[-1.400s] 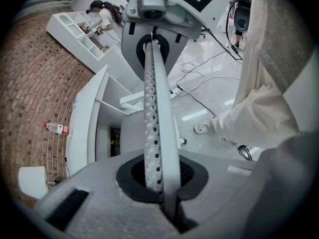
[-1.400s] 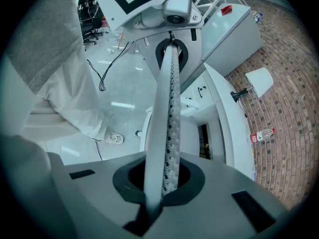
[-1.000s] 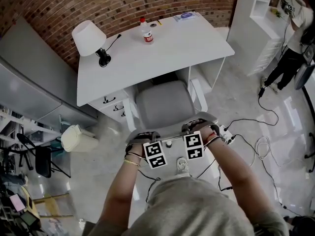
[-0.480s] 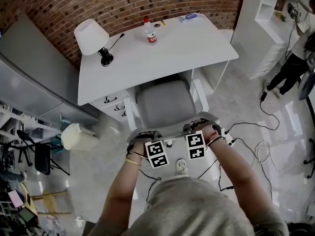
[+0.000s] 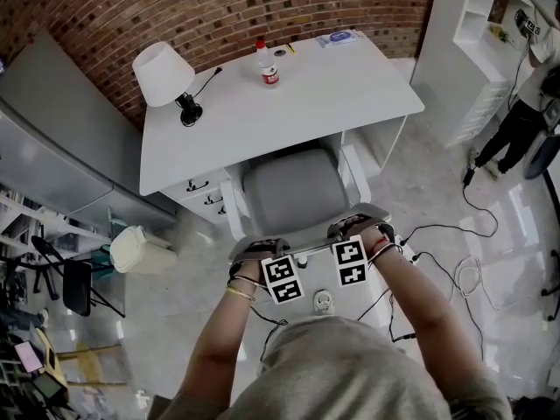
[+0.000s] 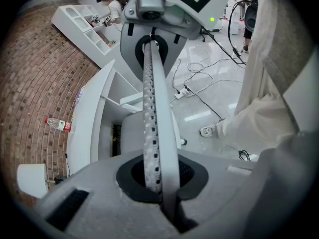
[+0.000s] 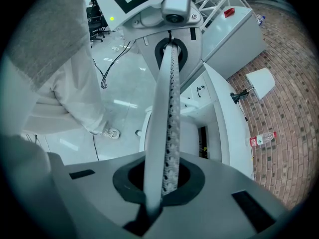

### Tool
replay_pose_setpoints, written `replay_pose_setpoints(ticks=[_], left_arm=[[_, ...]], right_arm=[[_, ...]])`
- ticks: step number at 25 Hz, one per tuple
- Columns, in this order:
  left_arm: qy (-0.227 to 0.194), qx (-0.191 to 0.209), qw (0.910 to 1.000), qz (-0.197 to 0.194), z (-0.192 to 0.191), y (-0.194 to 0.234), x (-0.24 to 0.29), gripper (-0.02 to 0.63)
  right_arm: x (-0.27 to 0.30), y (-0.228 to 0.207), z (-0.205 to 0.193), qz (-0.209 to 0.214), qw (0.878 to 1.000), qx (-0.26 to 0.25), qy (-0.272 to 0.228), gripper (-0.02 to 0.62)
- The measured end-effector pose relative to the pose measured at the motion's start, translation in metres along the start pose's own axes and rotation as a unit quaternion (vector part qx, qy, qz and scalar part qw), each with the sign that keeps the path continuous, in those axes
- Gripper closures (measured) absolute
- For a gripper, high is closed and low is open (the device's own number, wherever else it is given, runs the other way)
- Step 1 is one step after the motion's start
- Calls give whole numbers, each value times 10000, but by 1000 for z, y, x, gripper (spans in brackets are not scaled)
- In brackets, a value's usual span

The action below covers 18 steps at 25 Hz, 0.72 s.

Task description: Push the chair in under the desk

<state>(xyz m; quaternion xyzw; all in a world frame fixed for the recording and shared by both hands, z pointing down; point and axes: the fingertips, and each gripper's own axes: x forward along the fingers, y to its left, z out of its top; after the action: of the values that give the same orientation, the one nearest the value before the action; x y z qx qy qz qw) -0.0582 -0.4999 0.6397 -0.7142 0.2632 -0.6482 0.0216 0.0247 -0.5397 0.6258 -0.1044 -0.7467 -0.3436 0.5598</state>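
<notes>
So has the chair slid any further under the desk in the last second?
No, not noticeably: about as much of the chair sticks out from the front edge of the desk as before.

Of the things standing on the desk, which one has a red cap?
The bottle near the desk's back edge: red cap, red label. The lamp beside it has a white shade; the flat packet is pale blue.

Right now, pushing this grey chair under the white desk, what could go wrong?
The grey padded chair has a white armrest close to the white drawer unit; it might catch. A bump could topple the clear plastic bottle on the white desk. The shut left hand-held gripper and right hand-held gripper, only pressing the backrest, could slip.
</notes>
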Motion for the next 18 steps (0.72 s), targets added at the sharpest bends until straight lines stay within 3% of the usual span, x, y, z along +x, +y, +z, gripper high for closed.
replay_pose_setpoints(ticks=[18], left_arm=[[0, 20, 10000, 82, 2, 2, -1, 594]], right_arm=[[-1, -1, -2, -41, 10000, -13, 7, 584]])
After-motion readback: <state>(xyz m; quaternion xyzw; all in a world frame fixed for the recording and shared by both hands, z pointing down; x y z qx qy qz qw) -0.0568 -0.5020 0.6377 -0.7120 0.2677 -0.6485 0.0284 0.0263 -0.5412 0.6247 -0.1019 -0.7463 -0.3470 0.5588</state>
